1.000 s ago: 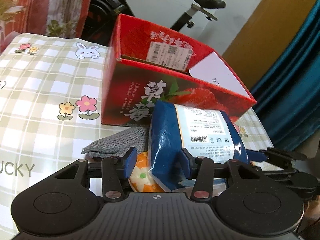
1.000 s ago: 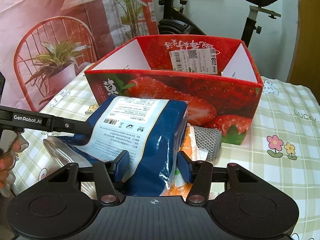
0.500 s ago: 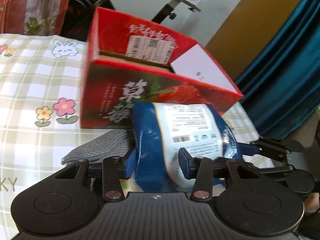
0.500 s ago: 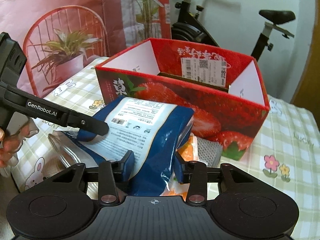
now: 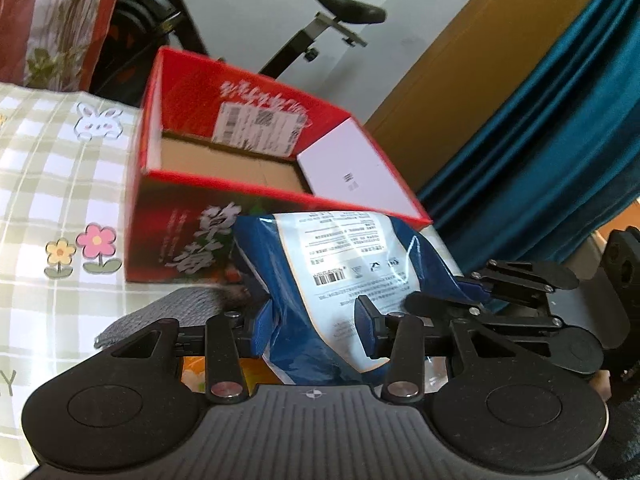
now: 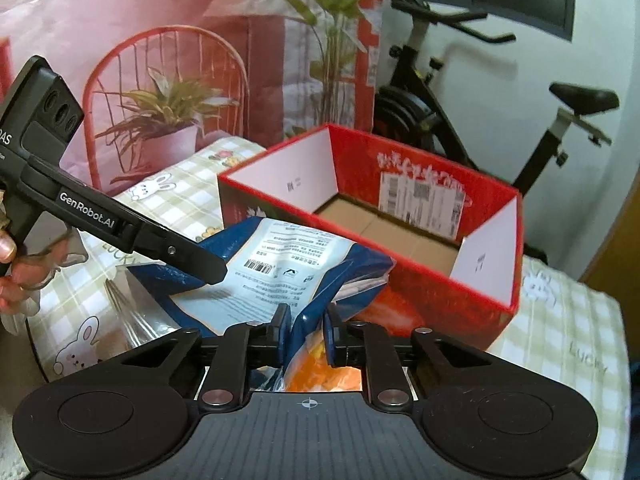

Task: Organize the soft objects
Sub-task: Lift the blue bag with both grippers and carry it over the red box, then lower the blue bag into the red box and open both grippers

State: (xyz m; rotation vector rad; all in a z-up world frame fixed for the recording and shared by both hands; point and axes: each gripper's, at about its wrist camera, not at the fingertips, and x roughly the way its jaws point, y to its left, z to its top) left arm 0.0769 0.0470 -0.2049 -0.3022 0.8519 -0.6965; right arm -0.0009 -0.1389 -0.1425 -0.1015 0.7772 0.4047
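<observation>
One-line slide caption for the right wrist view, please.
Right claw closing on a blue snack bag that the left claw also grips, before an empty red strawberry box.

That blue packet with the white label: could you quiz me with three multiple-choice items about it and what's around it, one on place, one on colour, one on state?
1. Where is the blue packet?
A. inside the box
B. in front of the box, outside it
C. on the exercise bike

2. What colour is the outside of the cardboard box?
A. red
B. green
C. black

3. What is in the box?
A. a grey cloth
B. an orange packet
C. nothing visible

Answers:
1 B: it is between the left gripper and right gripper, whose jaws are closing on its edge, short of the box's front wall.
2 A: strawberry-printed red walls.
3 C: only bare cardboard floor shows.
</observation>
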